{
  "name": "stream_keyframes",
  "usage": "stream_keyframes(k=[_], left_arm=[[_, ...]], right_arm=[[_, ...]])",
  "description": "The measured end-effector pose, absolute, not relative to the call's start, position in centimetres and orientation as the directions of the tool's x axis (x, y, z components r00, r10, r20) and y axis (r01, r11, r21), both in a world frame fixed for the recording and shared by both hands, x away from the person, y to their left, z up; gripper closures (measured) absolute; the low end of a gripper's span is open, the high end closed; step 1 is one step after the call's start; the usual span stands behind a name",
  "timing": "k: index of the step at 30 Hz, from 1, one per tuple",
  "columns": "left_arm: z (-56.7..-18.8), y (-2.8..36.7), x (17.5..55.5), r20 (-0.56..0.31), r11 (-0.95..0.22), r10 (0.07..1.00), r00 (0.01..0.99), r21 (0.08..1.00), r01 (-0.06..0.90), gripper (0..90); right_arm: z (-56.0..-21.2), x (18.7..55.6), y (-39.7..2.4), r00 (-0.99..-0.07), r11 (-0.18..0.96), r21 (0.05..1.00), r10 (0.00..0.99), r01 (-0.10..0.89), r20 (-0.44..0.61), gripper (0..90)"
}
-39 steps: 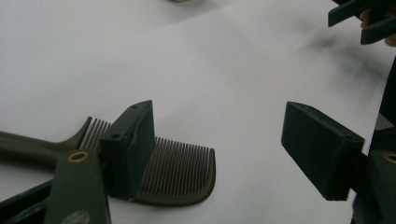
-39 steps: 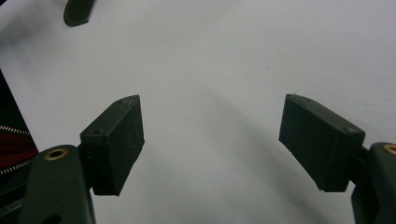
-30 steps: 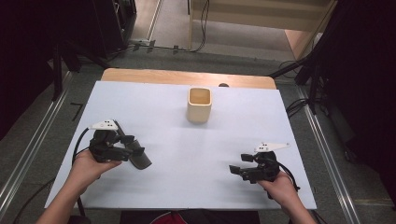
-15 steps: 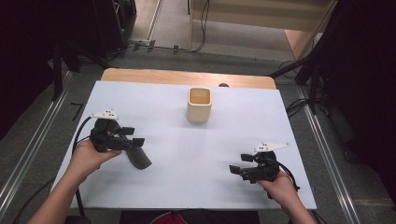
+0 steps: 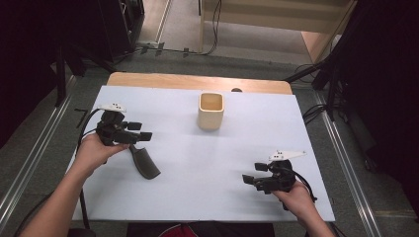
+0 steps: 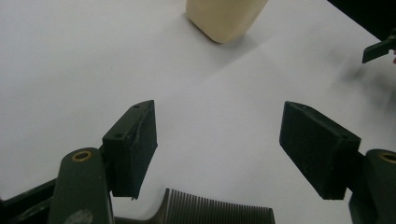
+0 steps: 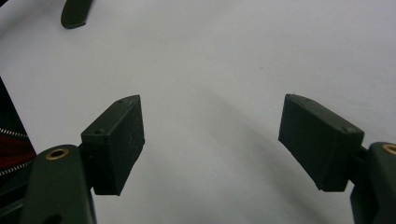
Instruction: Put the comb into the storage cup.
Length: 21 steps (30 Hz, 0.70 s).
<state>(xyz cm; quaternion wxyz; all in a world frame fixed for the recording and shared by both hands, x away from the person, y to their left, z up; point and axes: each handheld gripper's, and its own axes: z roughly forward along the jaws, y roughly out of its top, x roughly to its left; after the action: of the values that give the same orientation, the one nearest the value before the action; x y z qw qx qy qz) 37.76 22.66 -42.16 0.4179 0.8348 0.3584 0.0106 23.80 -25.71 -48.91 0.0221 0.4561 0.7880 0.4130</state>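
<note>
A dark curved comb-like piece (image 5: 144,163) lies flat on the white table (image 5: 207,163) at the left. Its ribbed end (image 6: 219,213) shows just below the jaws in the left gripper view, and its tip (image 7: 74,11) sits far off in the right gripper view. My left gripper (image 5: 142,132) hovers just beyond it, open, with nothing between its jaws. A beige square cup (image 5: 211,111) stands upright at the middle back; the cup (image 6: 224,18) is ahead of the left jaws. My right gripper (image 5: 249,178) rests open over bare table at the front right.
A wooden strip (image 5: 197,81) borders the table's far edge. Metal rails (image 5: 346,163) run along the floor on both sides, and cables lie on the floor behind. The other gripper's jaw tip (image 6: 378,49) shows at the left gripper view's right edge.
My left gripper has drawn back toward the table's far side, off the dark piece, which stays lying on the table. The right gripper has not moved.
</note>
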Motion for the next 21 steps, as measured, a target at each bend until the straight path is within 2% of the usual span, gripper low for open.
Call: stream_keyframes(k=[20, 21], left_arm=[[-42.3, 23.2, 41.6, -0.248, -0.374, 0.672, 0.698, 0.700, 0.608, 31.5], [-42.6, 23.3, 41.7, -0.225, -0.380, 0.686, 0.692, 0.700, 0.604, 32.5]], right_arm=[[-48.9, 23.8, -25.8, -0.579, 0.236, 0.672, 0.738, 0.702, 0.347, 20.6], [-48.9, 23.8, -25.7, -0.583, 0.240, 0.672, 0.736, 0.701, 0.345, 20.6]])
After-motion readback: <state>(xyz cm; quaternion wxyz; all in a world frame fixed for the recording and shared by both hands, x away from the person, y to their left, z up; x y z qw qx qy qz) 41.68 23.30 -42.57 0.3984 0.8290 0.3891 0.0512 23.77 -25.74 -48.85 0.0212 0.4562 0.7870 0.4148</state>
